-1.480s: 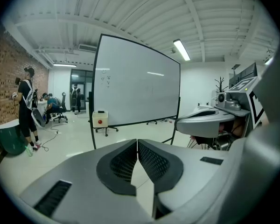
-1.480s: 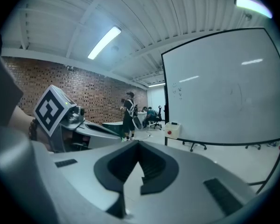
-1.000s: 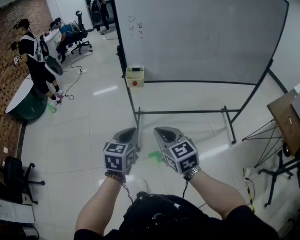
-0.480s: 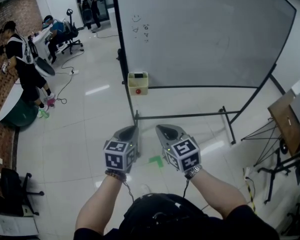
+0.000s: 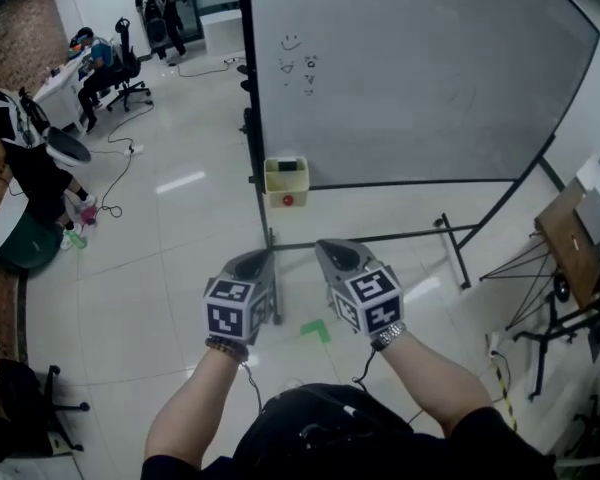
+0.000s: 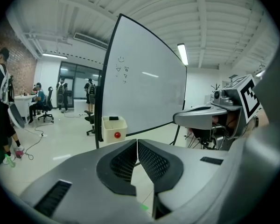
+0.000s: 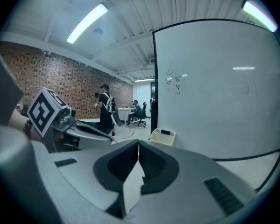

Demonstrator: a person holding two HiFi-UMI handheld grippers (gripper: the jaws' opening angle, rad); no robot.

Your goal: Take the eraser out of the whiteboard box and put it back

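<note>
Left gripper (image 5: 264, 260), right gripper (image 5: 326, 245): jaws pressed together, empty. Whiteboard box (image 5: 285, 183) well ahead. Advise closing in, spreading jaws above eraser (image 5: 291, 166).

— What's underfoot?
— Pale glossy floor (image 5: 170, 278) tiles; one green tape mark (image 5: 317, 330) on them.
— And the walls?
— A brick wall (image 7: 60, 73) on the left; white elsewhere; dark-framed glass doors (image 6: 74, 83) at the far end; strip lights (image 7: 86, 22) on a ribbed white ceiling (image 6: 177, 13).
— Furniture?
— A big whiteboard (image 5: 420, 78) on a black frame; an office chair (image 5: 125, 63) by a white desk (image 5: 55, 83); a black chair (image 5: 20, 393) nearer.
</note>
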